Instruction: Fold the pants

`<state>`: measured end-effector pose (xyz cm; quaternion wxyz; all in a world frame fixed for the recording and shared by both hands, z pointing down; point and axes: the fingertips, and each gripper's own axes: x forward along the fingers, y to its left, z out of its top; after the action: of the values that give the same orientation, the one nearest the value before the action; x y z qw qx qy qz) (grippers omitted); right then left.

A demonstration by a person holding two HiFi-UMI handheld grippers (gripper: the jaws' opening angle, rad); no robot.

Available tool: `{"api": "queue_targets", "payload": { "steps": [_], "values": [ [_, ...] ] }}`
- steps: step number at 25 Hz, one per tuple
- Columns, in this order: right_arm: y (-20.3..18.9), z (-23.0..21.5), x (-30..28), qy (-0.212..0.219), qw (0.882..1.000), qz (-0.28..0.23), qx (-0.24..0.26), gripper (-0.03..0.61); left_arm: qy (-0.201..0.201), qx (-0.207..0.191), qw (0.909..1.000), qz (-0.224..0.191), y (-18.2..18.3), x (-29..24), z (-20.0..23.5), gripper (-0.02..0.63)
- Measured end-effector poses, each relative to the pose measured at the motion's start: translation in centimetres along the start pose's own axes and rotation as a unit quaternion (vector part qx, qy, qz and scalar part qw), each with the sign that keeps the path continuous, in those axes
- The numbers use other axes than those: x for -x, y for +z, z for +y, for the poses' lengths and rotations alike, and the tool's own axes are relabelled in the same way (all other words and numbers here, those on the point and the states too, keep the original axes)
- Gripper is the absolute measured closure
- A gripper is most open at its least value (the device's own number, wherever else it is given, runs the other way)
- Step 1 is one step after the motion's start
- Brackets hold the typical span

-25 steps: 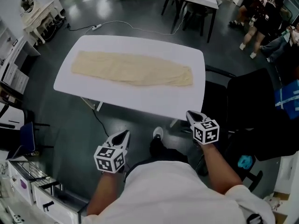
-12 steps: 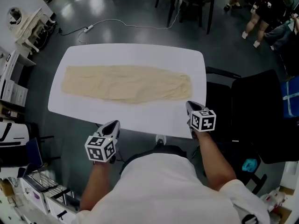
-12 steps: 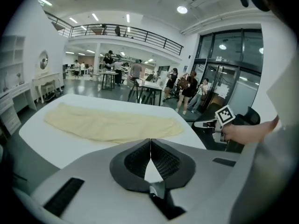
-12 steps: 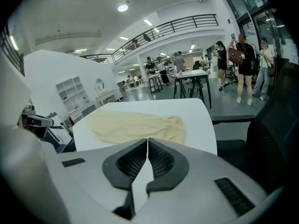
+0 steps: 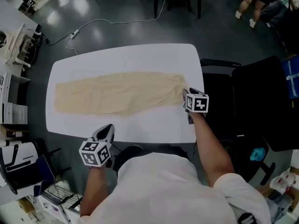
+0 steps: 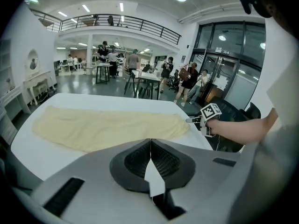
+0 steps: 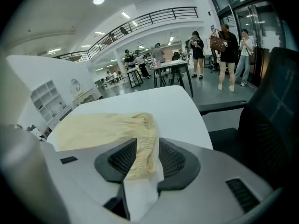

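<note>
Lying flat lengthwise across a white table (image 5: 140, 55), beige pants (image 5: 112, 94) await folding. The right gripper (image 5: 186, 95), jaws just opened, straddles the waistband (image 7: 148, 125) unpinched, apparently to grab it. The left gripper (image 5: 107, 128), clenched empty, hovers at the near edge.

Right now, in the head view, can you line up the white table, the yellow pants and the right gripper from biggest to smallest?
1. White table: biggest.
2. Yellow pants: next, spread along the table.
3. Right gripper: smallest by far, at the pants' right end.
</note>
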<state>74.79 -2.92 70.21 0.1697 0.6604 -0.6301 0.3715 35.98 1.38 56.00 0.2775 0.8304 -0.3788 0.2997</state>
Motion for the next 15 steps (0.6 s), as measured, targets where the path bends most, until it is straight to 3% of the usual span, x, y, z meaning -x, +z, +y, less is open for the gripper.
{"api": "queue_targets", "payload": {
  "steps": [5, 10, 12, 15],
  "values": [
    [-0.2, 0.4, -2.4, 0.0, 0.999, 0.024, -0.032, 0.376, -0.012, 0.012, 0.9997, 0.017, 1.2, -1.4, 2.7, 0.586],
    [-0.7, 1.4, -3.8, -0.036, 0.999, 0.04, 0.008, 0.318, -0.044, -0.002, 0.9982, 0.04, 1.9, -3.0, 4.5, 0.586],
    [-1.2, 1.8, -4.1, -0.056, 0.997, 0.043, 0.034, 0.32, -0.056, -0.008, 0.9975, 0.043, 2.1, -3.3, 5.1, 0.586],
    [-1.4, 2.1, -4.3, -0.072, 0.996, 0.036, 0.03, 0.354, -0.067, -0.012, 0.9967, 0.044, 2.4, -3.1, 6.4, 0.586]
  ]
}}
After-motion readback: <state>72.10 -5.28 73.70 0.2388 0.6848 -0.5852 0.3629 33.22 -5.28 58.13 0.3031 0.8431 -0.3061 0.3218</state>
